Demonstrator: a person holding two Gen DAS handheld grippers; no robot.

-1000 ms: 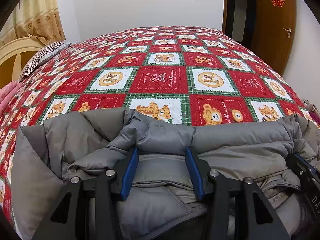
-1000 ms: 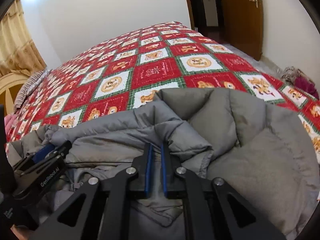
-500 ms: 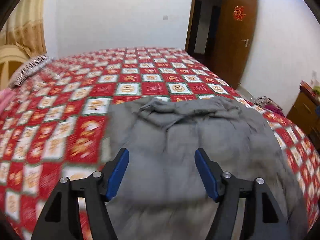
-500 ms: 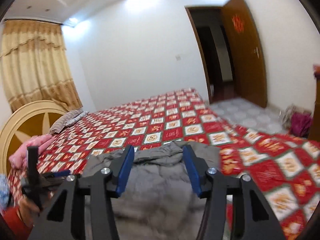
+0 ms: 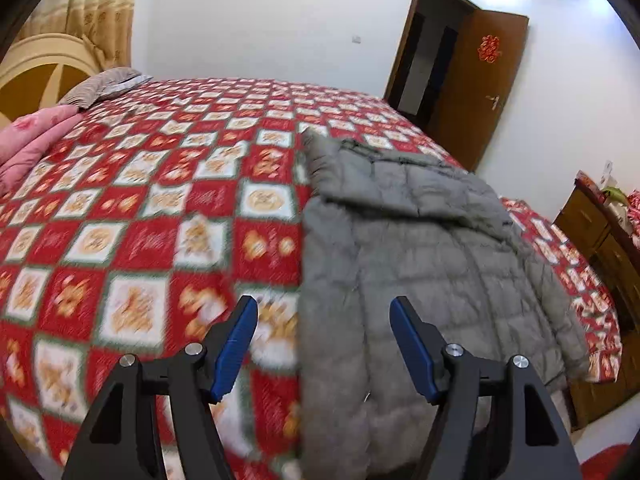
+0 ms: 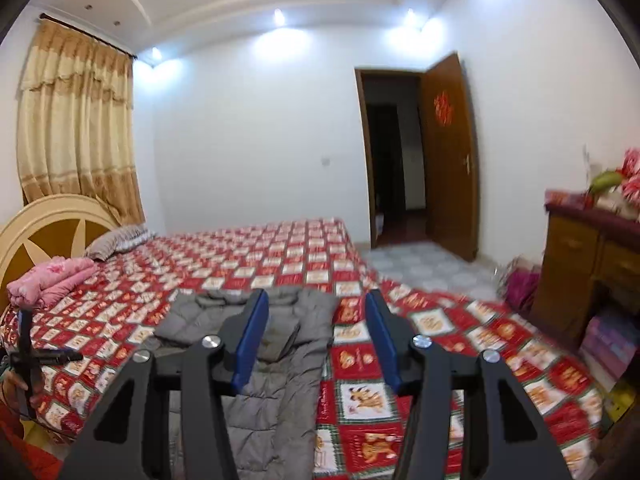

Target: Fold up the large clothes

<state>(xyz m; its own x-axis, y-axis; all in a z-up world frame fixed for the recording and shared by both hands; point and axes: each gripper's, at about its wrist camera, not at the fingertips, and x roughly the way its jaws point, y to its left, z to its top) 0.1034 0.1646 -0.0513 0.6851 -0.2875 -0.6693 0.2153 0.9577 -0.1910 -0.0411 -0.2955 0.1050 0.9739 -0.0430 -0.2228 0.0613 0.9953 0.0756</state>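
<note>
I see the grey puffer jacket [image 5: 420,248] lying flat on the bed [image 5: 132,216], near its foot-end edge, folded into a long strip with the hood end pointing toward the far side. The bed is covered by a red, white and green patchwork quilt with bear motifs. At the head end stand a cream and tan headboard [image 6: 44,232], a striped pillow [image 6: 120,238] and a folded pink blanket [image 6: 48,278].

My left hand-held gripper [image 5: 324,344] hangs above the jacket's near left edge, its blue pads apart and nothing between them. My right hand-held gripper [image 6: 316,340] is raised higher, pointing nearly level across the room; its jaws have just been opening and also stand apart, empty.

Beyond the bed are white walls, a brown door [image 6: 448,156] standing open with a red ornament on it, and gold curtains [image 6: 76,120] by the headboard. A wooden cabinet [image 6: 588,264] stands on the right with cluttered items on top. Ceiling spotlights glow above.
</note>
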